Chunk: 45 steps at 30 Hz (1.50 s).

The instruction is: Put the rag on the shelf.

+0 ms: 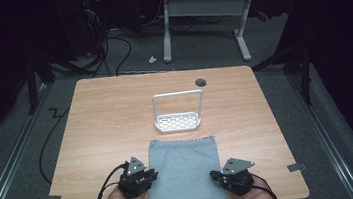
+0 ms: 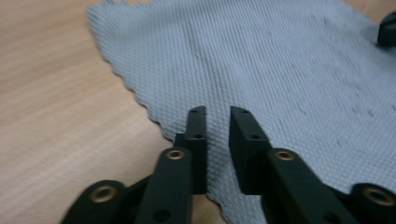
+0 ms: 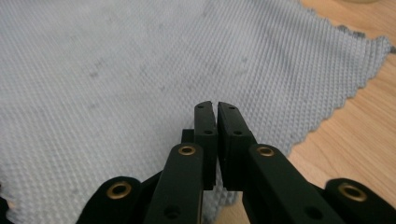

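Left tongs (image 2: pixel 217 112) slightly parted, right tongs (image 3: pixel 215 106) nearly closed (empty), over grey cloth (image 1: pixel 185 171).

The bench (image 1: pixel 101 123) is a light wood-grain top with rounded corners. A grey cloth (image 1: pixel 183 171) lies flat on it at the middle of the near edge, its far edge zigzag-cut. Just beyond the cloth, near the bench's centre, stands a small white perforated tray (image 1: pixel 177 122) with a tall loop handle. Close to the far edge is a dark round spot (image 1: pixel 200 82), perhaps a cable hole.
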Available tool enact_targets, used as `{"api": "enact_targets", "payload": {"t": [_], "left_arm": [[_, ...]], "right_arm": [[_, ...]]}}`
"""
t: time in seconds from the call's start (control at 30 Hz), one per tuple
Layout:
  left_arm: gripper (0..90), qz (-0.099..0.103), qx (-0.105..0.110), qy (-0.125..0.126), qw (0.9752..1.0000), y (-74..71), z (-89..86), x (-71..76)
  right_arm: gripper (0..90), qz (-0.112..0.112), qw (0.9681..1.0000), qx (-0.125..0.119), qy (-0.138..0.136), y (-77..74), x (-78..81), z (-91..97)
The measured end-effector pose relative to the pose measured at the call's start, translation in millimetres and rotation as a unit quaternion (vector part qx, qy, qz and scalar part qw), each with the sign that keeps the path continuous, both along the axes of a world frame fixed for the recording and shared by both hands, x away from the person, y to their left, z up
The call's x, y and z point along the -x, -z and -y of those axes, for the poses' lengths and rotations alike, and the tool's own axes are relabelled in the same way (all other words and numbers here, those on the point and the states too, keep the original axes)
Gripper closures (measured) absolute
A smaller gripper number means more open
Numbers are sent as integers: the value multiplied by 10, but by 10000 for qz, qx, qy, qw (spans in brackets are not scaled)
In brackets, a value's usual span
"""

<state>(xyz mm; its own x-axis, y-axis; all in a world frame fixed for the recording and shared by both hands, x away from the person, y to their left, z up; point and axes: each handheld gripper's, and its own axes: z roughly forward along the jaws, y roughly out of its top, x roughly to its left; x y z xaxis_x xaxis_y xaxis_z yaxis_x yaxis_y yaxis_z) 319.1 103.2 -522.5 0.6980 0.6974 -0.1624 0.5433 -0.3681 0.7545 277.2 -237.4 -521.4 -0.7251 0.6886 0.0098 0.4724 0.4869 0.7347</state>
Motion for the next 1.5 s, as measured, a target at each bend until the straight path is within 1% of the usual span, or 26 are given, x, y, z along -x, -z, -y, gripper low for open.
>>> {"api": "enact_targets", "payload": {"t": [0.03,0.1,0.13,0.2,0.3,0.33,0.4,0.47,0.5,0.53,0.63,0.73,0.83,0.93,0.97,1.0,1.03,1.13,1.17,1.2,1.23,1.27,1.3,1.4,1.47,1.5], "left_arm": [[726,40,13,11,10000,-17,10,-26],[694,138,-47,-3,9999,-31,55,-106],[686,130,-109,-5,9999,-26,85,-163],[661,128,-276,-9,9995,-3,147,-277],[637,148,-466,-12,9988,9,214,-385],[650,158,-482,7,9987,11,224,-399],[676,89,-563,28,9984,35,230,-417],[717,203,-661,79,9976,39,220,-399],[733,228,-699,104,9972,38,214,-389],[735,223,-707,120,9972,36,205,-380],[738,210,-751,156,9968,29,172,-321],[741,202,-770,193,9966,26,122,-216],[741,163,-740,246,9968,23,68,-87],[740,87,-687,361,9969,19,27,51],[739,87,-687,361,9969,19,27,51],[739,43,-744,483,9961,4,17,135],[739,37,-750,518,9958,2,7,180],[738,80,-642,542,9964,22,-46,302],[738,38,-572,516,9970,25,-64,319],[738,38,-572,516,9970,25,-64,319],[732,-95,-523,516,9973,14,-76,307],[716,-106,-496,464,9976,12,-81,295],[671,-59,-481,365,9982,10,-95,279],[635,-18,-274,-1,9996,-17,-168,171],[614,-33,-219,-238,9995,-32,-186,77],[604,-52,-219,-305,9993,-34,-184,35]], "right_arm": [[868,-28,9998,-166,68,-10,-24,15],[868,91,9995,-139,270,-29,-90,22],[867,124,9991,-116,393,-39,-145,21],[867,247,9977,94,626,-48,-279,19],[866,269,9948,246,956,-55,-477,32],[866,229,9940,262,1036,-48,-531,30],[866,213,9920,409,1178,-20,-602,20],[865,113,9915,467,1212,30,-644,9],[865,156,9913,472,1219,44,-648,7],[866,132,9913,447,1233,44,-652,8],[867,103,9920,471,1166,37,-632,-6],[867,67,9936,486,1018,28,-574,-33],[866,48,9950,489,870,23,-484,-72],[859,-85,9964,361,767,20,-375,-78],[859,-85,9964,361,767,20,-375,-78],[859,-151,9970,352,679,10,-309,-73],[859,-163,9970,383,647,5,-272,-73],[858,-75,9975,390,582,17,-148,-74],[855,-20,9978,347,573,30,-111,-70],[855,-20,9978,347,573,30,-111,-70],[839,-33,9981,231,570,42,-64,-63],[833,-77,9982,215,549,33,-59,-63],[832,-4,9981,177,586,16,-45,-58],[818,186,9974,-34,688,-40,-37,1],[804,191,9972,-30,718,-34,-41,32],[798,200,9973,-8,703,-19,-47,46]]}}
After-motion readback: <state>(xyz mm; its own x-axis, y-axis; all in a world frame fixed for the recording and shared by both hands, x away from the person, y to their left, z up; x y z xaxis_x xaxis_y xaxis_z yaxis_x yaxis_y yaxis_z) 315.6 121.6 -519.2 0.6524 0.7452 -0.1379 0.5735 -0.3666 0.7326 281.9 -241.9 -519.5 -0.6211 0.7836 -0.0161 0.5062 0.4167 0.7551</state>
